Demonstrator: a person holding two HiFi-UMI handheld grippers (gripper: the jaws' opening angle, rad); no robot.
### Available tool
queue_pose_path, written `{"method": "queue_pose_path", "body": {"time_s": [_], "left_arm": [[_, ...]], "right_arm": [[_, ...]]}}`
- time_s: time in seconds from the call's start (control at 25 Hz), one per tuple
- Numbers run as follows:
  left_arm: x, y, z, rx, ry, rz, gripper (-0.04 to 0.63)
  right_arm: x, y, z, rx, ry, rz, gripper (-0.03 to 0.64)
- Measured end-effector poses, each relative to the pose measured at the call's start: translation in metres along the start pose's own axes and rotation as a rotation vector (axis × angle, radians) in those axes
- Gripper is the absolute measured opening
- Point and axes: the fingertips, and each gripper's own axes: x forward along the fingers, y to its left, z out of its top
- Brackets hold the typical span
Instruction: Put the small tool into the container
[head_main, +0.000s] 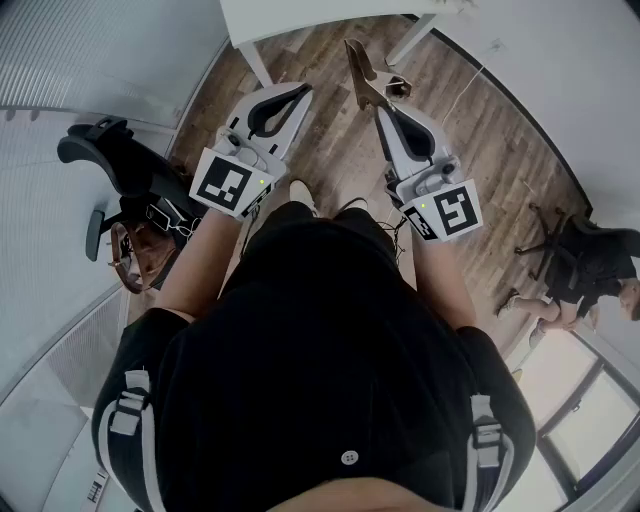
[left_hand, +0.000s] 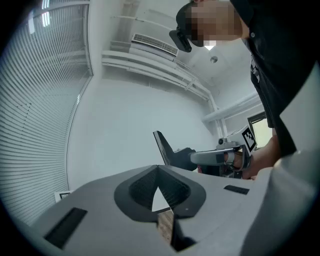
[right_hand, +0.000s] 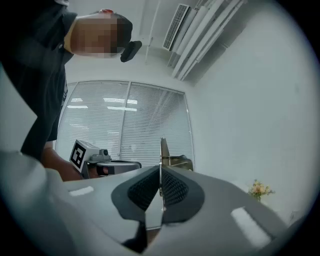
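R gripper (right_hand: 160, 172) jaws clamped on thin small tool (right_hand: 163, 149), tool sticking past tips; L gripper (left_hand: 159, 169) left of tool, jaws together, empty.

metal piece (head_main: 362, 75) in right tool (head_main: 385, 110), left tool (head_main: 298, 92) beside; table (head_main: 300, 20) ahead, chair (head_main: 110, 150) left

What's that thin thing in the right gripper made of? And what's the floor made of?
The tool looks like thin metal: its edge is flat and it shines yellowish, like brass, though I can't be sure. The floor looks like matte wood planks, brown with grain streaks and seams; it could be wood-look laminate.
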Motion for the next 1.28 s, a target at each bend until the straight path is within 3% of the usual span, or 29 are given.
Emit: {"method": "queue_pose_path", "body": {"time_s": [1.04, 1.28], "left_arm": [[-0.008, 0.017, -0.001, -0.029, -0.044, -0.021, 0.008], [0.004, 0.029, -0.012, -0.045, -0.025, -0.029, 0.008]], "right_arm": [[0.023, 0.013, 0.0, 0.001, 0.02, -0.001, 0.014], [0.03, -0.006, -0.006, 0.005, 0.036, -0.035, 0.014]]}}
